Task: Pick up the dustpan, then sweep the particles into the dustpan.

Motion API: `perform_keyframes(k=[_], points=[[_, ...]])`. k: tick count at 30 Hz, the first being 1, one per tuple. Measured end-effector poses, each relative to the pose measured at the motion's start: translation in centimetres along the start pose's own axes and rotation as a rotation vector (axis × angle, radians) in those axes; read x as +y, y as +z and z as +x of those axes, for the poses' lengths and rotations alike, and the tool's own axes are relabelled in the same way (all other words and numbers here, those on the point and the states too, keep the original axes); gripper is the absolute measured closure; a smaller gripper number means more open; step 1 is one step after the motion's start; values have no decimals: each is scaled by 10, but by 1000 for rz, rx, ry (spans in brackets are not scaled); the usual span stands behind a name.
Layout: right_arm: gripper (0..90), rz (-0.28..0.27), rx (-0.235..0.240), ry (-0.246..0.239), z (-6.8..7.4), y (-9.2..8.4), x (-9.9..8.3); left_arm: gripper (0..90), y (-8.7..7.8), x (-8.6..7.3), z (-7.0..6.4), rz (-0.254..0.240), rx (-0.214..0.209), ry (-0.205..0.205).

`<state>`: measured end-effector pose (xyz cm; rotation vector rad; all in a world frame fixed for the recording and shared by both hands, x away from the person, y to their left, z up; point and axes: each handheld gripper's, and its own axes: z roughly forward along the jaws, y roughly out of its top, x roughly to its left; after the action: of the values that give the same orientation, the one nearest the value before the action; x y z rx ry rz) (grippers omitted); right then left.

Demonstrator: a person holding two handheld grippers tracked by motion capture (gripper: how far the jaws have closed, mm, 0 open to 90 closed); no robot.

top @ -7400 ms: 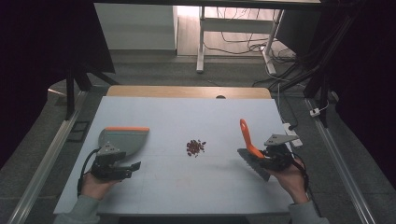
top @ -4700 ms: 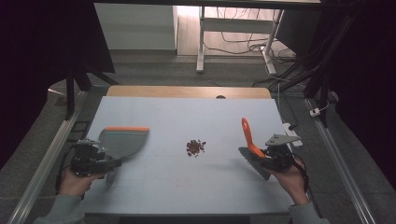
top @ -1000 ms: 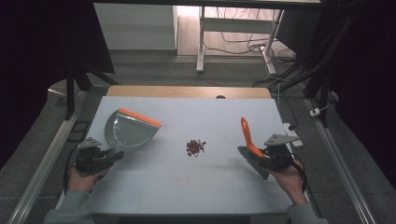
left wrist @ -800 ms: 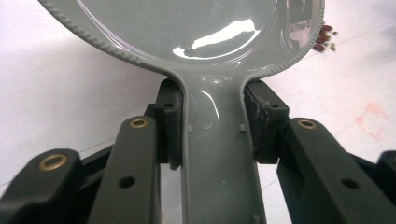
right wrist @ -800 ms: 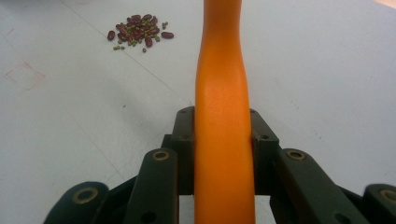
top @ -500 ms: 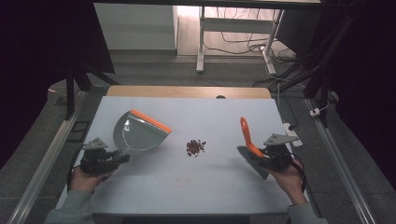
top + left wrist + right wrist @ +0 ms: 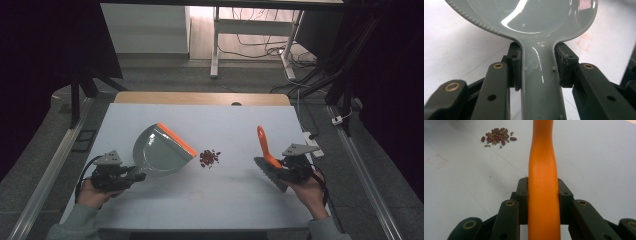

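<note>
Beans (image 7: 209, 157) in a small loose pile near mid-table (image 7: 225, 200), dark red ones mixed with smaller greenish bits. Pile = landmark for everything below.

Dustpan (image 7: 161, 151) just left of pile, orange lip (image 7: 176, 139) facing it, near corner of lip close to the beans but not touching. Angled so the mouth opens toward the pile. Looks like catch position for a sweep.

Left gripper (image 7: 134, 177) down-left of pile, clamped on dustpan handle (image 7: 540, 82). Left gripper view: both pads pressed against the handle's narrow neck right below the pan bowl, no gap visible. Grip close to the bowl probably for better control of lip tilt. Can't tell whether lip sits flat on the table.

Brush (image 7: 267, 159) well right of pile, orange handle pointing up and away, dark bristle head low near the table. Right gripper (image 7: 281, 169) closed on the orange brush handle (image 7: 543, 195); right gripper view shows both pads tight on it, pile off to upper left.

Pile sits between pan and brush, so likely plan: push beans leftward into the pan. Nothing swept yet, pile intact. Risk: small beans rolling past or under the lip.
</note>
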<state>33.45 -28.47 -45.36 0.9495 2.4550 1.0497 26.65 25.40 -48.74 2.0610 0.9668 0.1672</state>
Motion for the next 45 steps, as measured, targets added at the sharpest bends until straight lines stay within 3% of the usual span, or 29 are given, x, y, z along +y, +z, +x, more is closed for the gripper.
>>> perform_keyframes(k=[7, 15, 23, 34, 45], points=[[702, 3, -2, -4, 1, 0, 0, 618, 5, 1, -4, 48, -43, 44], [702, -4, -3, -7, 1, -1, 2, 618, 7, 0, -3, 83, -83, 62], [702, 8, 7, -21, 6, 5, 5, 618, 6, -2, 1, 97, -86, 63], [702, 7, 11, -36, 12, 12, 14, 618, 13, -2, -3, 136, -109, 91], [702, 1, 17, -60, 18, 31, 39, 618, 27, -2, -7, 196, -129, 113]])
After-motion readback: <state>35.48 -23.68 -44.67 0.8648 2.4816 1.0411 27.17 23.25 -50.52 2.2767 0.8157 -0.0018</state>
